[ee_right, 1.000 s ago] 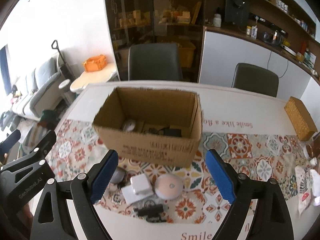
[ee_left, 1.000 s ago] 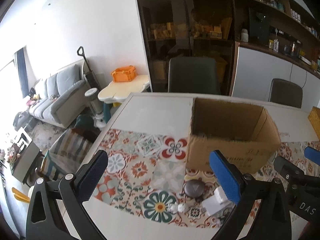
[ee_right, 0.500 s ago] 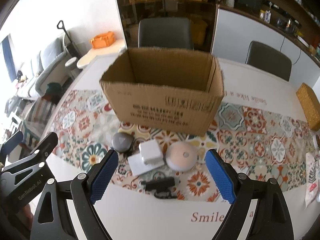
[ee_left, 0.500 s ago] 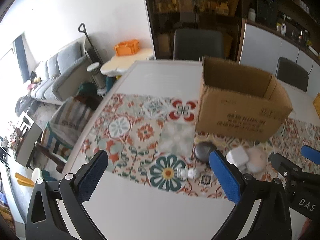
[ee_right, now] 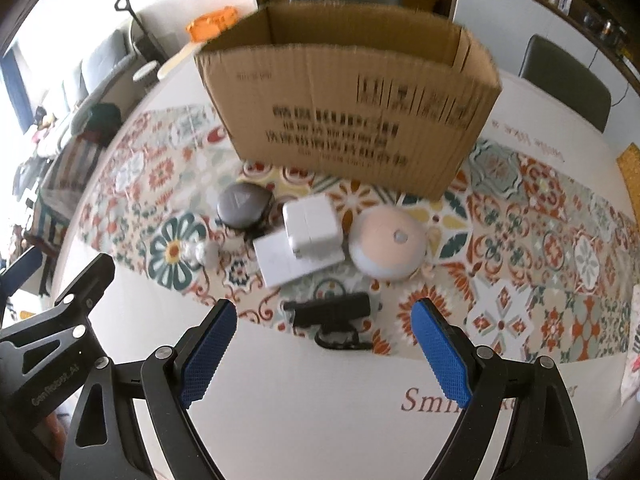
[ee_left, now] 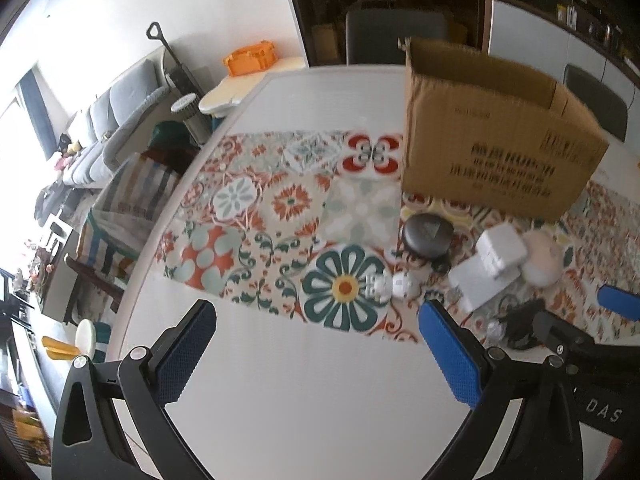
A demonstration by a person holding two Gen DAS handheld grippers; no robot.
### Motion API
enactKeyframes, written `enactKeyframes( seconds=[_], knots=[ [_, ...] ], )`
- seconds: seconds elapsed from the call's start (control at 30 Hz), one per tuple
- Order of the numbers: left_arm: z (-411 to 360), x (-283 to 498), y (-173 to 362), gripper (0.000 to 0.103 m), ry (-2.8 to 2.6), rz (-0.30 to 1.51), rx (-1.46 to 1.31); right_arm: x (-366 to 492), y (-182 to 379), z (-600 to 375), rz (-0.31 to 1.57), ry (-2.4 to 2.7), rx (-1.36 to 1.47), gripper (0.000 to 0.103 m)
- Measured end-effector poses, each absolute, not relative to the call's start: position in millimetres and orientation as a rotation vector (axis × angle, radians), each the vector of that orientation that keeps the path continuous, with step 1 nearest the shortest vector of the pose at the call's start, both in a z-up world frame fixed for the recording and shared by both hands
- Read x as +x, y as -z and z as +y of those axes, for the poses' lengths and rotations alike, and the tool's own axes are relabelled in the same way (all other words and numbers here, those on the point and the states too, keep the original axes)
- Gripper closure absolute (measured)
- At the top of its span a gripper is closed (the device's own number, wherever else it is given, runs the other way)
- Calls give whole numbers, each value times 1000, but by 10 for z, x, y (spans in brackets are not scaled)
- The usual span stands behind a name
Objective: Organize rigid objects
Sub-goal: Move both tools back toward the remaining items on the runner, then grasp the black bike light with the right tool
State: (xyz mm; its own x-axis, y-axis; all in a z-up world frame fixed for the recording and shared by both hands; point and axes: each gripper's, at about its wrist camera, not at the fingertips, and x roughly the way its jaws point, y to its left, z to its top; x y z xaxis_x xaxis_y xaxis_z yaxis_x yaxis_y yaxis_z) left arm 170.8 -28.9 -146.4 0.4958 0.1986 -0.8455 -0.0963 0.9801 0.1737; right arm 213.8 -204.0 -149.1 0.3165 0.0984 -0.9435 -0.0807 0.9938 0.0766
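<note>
An open cardboard box point(ee_right: 352, 116) point(ee_left: 492, 152) stands on the patterned table runner. In front of it lie a dark grey round case point(ee_right: 243, 204) point(ee_left: 426, 235), a white charger block point(ee_right: 312, 224) point(ee_left: 500, 250) on a flat white piece point(ee_right: 280, 260), a pale dome-shaped device point(ee_right: 387, 243) point(ee_left: 540, 258), a small silvery-white object point(ee_right: 204, 252) point(ee_left: 394, 285) and a black clip-like gadget point(ee_right: 332, 312). My right gripper point(ee_right: 322, 354) is open, hanging just short of the black gadget. Over bare table to the left, my left gripper point(ee_left: 318, 354) is open and empty.
The white table point(ee_left: 300, 400) has its rounded edge at the left, with a striped chair point(ee_left: 132, 200) beside it. Dark chairs point(ee_right: 564, 76) stand behind the table. A woven yellow box point(ee_right: 630, 168) sits at the far right. The other gripper's black frame point(ee_right: 52, 344) is at left.
Both grippers have dropped toward the table and tipped further down. The box and the small objects now look larger and closer; the box's inside is no longer visible.
</note>
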Motion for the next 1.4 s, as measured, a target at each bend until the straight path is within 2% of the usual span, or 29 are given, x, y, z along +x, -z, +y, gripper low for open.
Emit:
enactKeyframes(
  seconds=[0.53,1.0,1.2,1.27,1.3,1.4],
  knots=[
    [-302,1816,2060,0,-196,1196,134,2238,2123,-2015,1399,-148,-16,14],
    [-366,1935,2280,0,-189,1244,154,2434,2464,-1992,1445,-157,-29,15],
    [-360,1953,2312,0,-189,1249,155,2514,2537,-1879,1436,-168,-42,21],
    [-367,1952,2313,0,-183,1248,155,2525,2531,-1863,1426,-170,-46,25],
    [-374,1952,2314,0,-182,1247,159,2530,2526,-1873,1422,-169,-47,30],
    [-399,1946,2307,0,-170,1242,166,2530,2523,-1858,1409,-172,-46,31]
  ],
)
